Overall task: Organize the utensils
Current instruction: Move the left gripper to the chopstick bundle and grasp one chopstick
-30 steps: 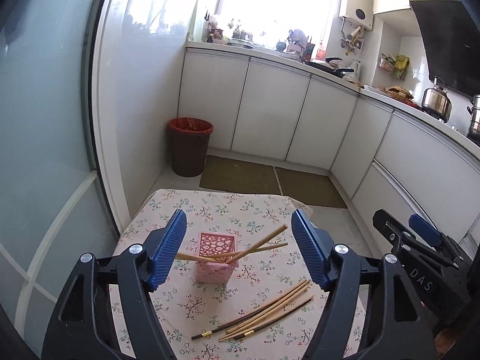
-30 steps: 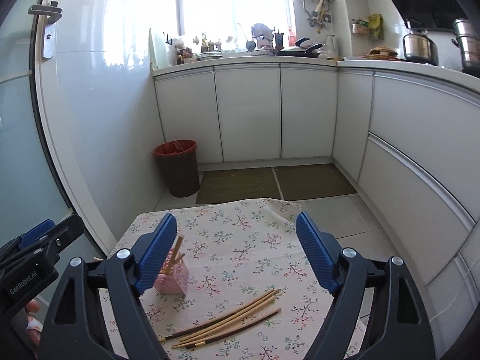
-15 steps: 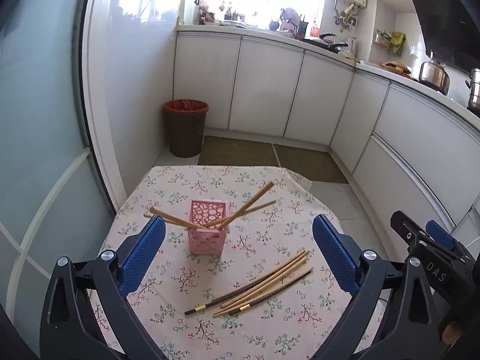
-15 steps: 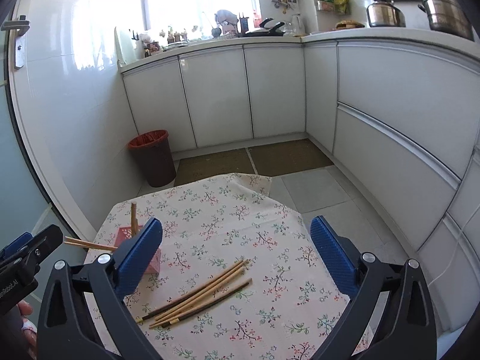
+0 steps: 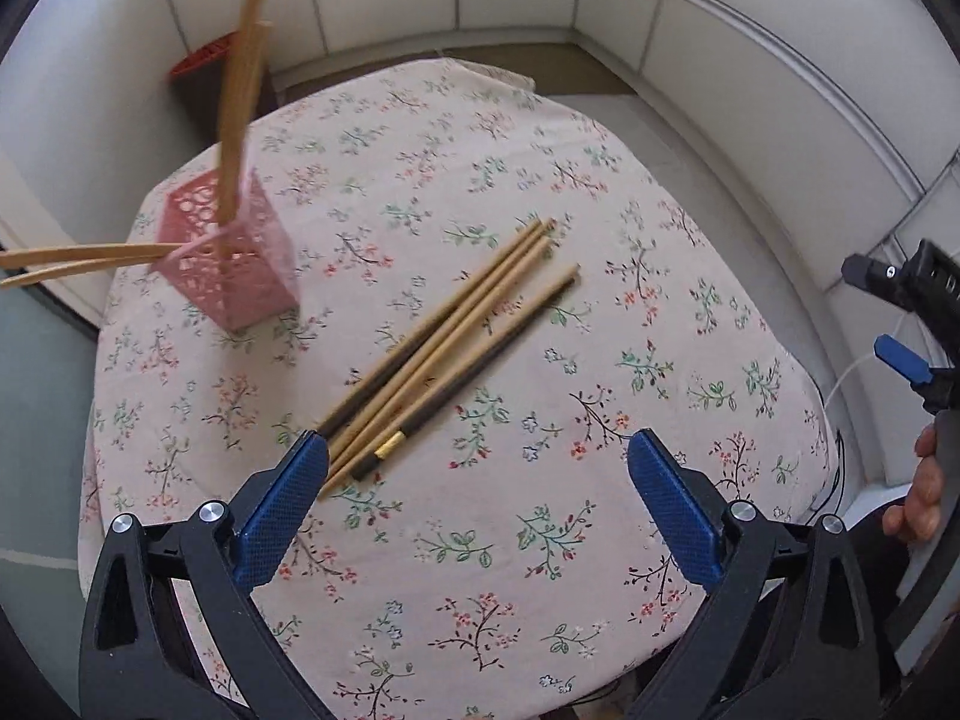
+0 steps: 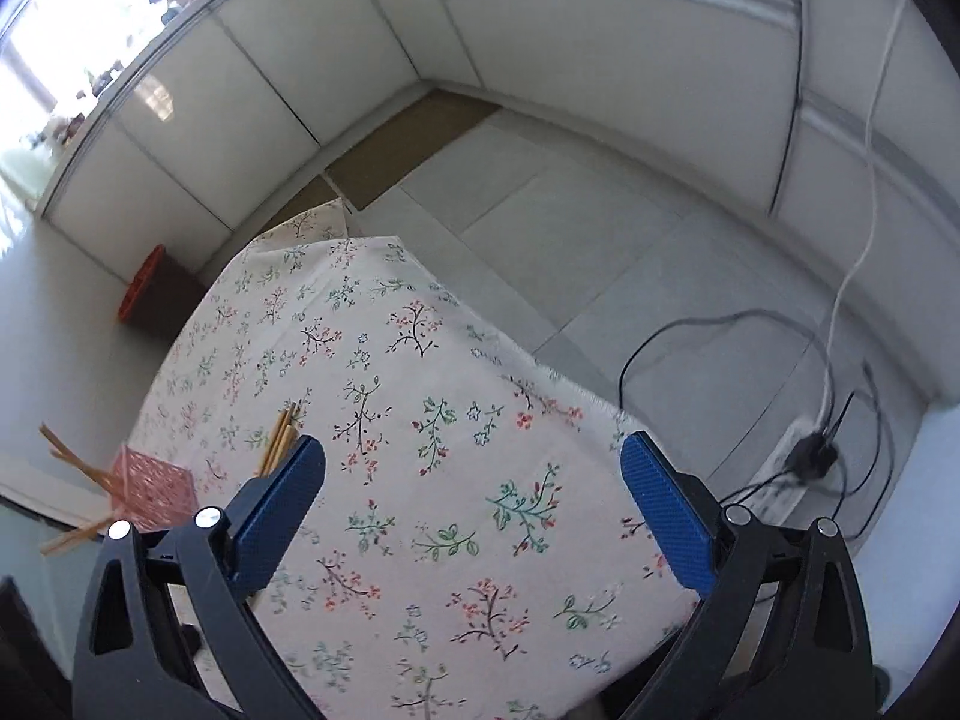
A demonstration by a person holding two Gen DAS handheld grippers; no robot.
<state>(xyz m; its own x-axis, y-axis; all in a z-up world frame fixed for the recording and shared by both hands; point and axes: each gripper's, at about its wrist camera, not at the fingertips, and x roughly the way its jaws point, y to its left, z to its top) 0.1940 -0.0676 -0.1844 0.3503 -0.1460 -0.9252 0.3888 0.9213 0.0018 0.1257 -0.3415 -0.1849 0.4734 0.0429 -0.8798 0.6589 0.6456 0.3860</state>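
A pink perforated holder (image 5: 231, 252) stands on the floral tablecloth (image 5: 540, 210) at the left, with several wooden chopsticks (image 5: 240, 102) sticking out of it. A loose bundle of chopsticks (image 5: 447, 342) lies flat mid-table, its near ends by my left gripper's left finger. My left gripper (image 5: 480, 504) is open and empty above the cloth. My right gripper (image 6: 474, 501) is open and empty over the table's right part; the holder (image 6: 153, 489) and the chopstick tips (image 6: 282, 435) show at its left.
The right gripper's body (image 5: 912, 300) and a hand show at the left view's right edge. White cabinets (image 6: 270, 102) ring the room. A red-rimmed bin (image 6: 144, 294) stands beyond the table. Cables and a power strip (image 6: 804, 456) lie on the floor at right.
Both grippers have risen and tilted down, so the views now look at the table from above. The left gripper has moved closer to the loose chopsticks. Both stay open.
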